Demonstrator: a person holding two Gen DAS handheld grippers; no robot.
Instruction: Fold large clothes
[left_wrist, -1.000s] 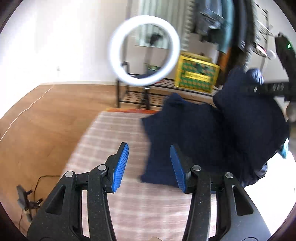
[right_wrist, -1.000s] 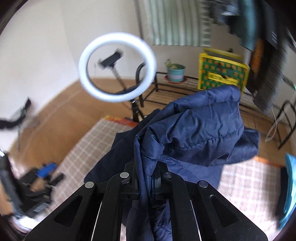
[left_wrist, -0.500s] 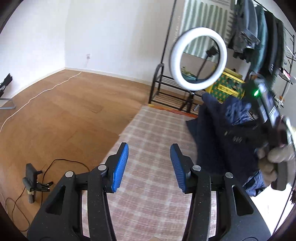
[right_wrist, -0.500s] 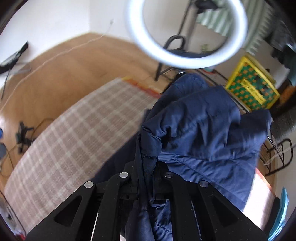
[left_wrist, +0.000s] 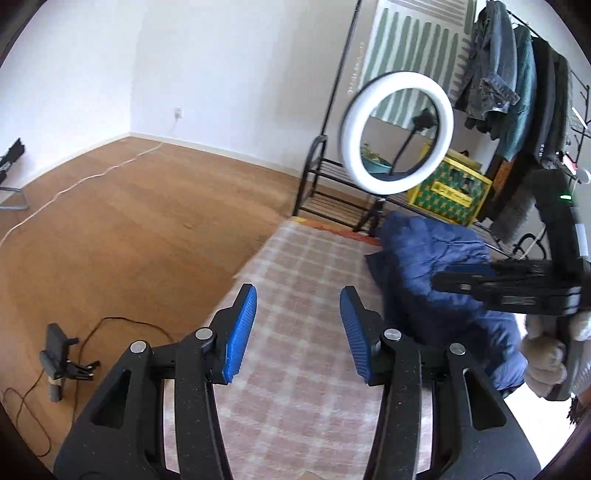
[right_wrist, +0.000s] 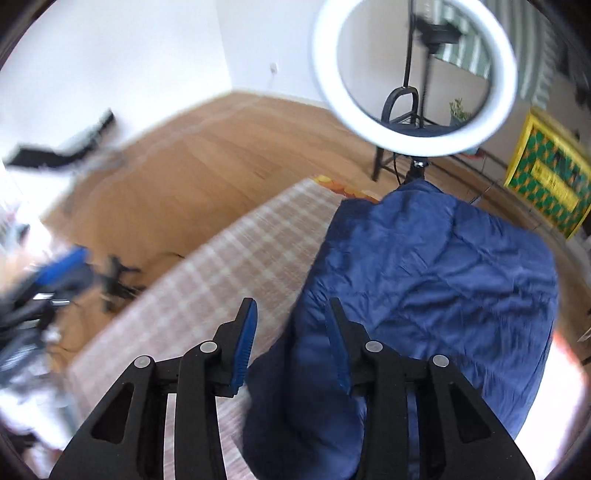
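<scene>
The left claw (left_wrist: 298, 334) stands wide, its blue pads (left_wrist: 241, 334) apart and nothing between them. It hangs over the near part of a checked rug (left_wrist: 295, 384) that lies on the wood floor (left_wrist: 122, 236).

The right claw (right_wrist: 291, 341) is also wide. Its pads (right_wrist: 245, 341) are apart and grip nothing; the near edge of the blue jacket (right_wrist: 436, 288) lies under and between the fingers, and whether the fabric touches them cannot be told. In the left wrist view the right claw (left_wrist: 448, 282) enters from the right side, held by a hand (left_wrist: 546, 360), and sits above the jacket (left_wrist: 436, 266).

The jacket is a dark blue quilted garment. It lies bunched on the right half of the rug (right_wrist: 207, 280), reaching from the far edge of the rug toward the near right. The left half of the rug shows its checked pattern.

Beyond the far edge of the rug stands a ring lamp (left_wrist: 398, 127) on a black stand, lit white. Behind it is a low black metal rack (left_wrist: 332, 199), with a yellow and green crate (left_wrist: 452, 192) to its right. Clothes (left_wrist: 517, 85) hang at the far right. On the floor at near left lie a small black device (left_wrist: 55, 363) and a black cable (left_wrist: 122, 323). A white cable (left_wrist: 81, 181) runs across the floor toward the far wall. The left part of the right wrist view is blurred.
</scene>
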